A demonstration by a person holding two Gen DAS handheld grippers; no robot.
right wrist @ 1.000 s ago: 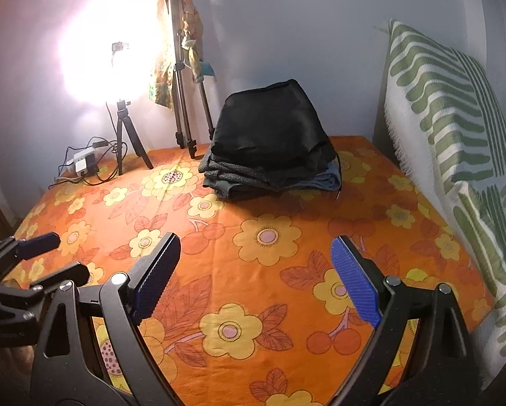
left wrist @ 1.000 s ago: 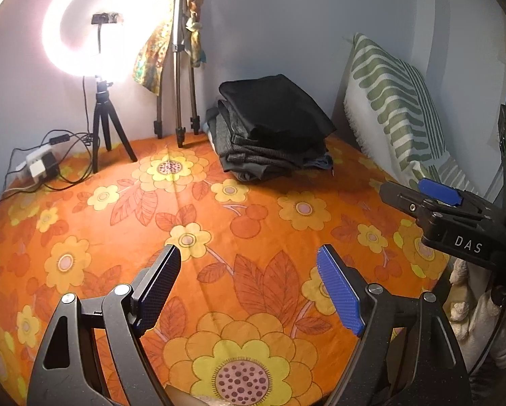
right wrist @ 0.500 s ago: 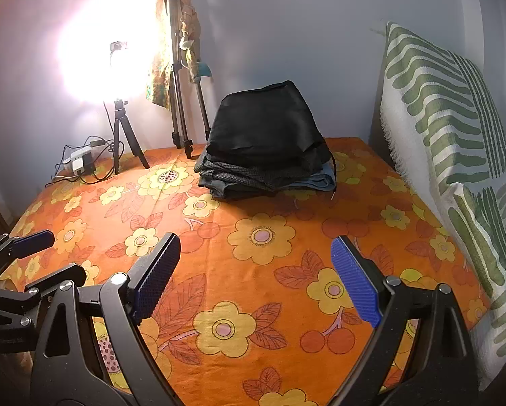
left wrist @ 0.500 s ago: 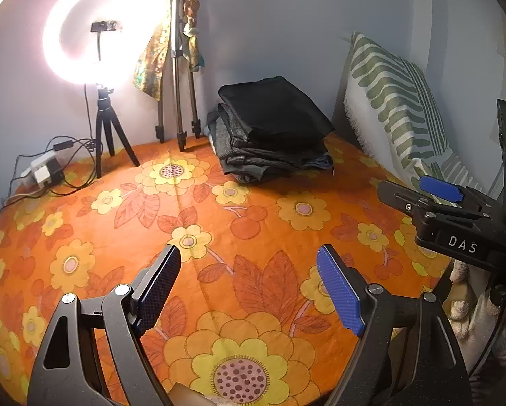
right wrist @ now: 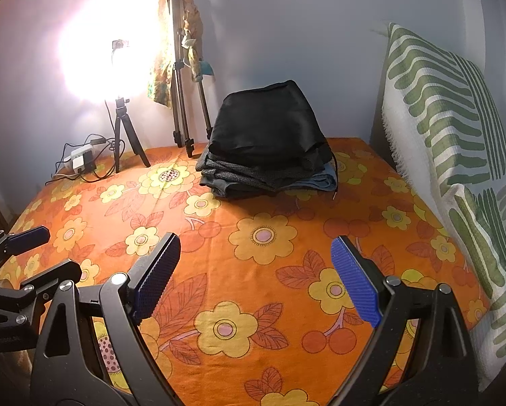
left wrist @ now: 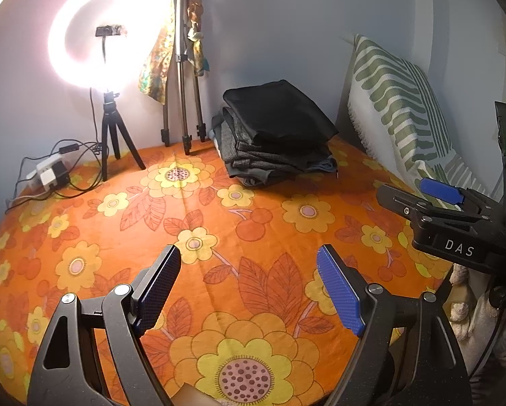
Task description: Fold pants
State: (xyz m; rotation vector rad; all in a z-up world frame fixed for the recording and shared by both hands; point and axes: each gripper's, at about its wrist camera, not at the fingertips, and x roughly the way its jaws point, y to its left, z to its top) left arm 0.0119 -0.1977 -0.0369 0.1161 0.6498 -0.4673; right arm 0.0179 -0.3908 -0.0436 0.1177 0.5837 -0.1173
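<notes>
A stack of folded pants (left wrist: 276, 135) (right wrist: 268, 149), black on top with grey and blue layers below, sits at the far side of the orange flowered bedspread (left wrist: 198, 223) (right wrist: 263, 277) near the wall. My left gripper (left wrist: 249, 284) hovers open over the near part of the spread, nothing between its blue pads. My right gripper (right wrist: 256, 277) is open too and empty, well short of the stack. It also shows at the right edge of the left wrist view, and the left gripper at the left edge of the right wrist view.
A lit ring light on a small tripod (left wrist: 111, 135) and a taller tripod (left wrist: 182, 77) with cloth hung on it stand by the back wall. A power strip with cables (left wrist: 48, 172) lies at the back left. A green-striped white cushion (right wrist: 455, 142) leans along the right side.
</notes>
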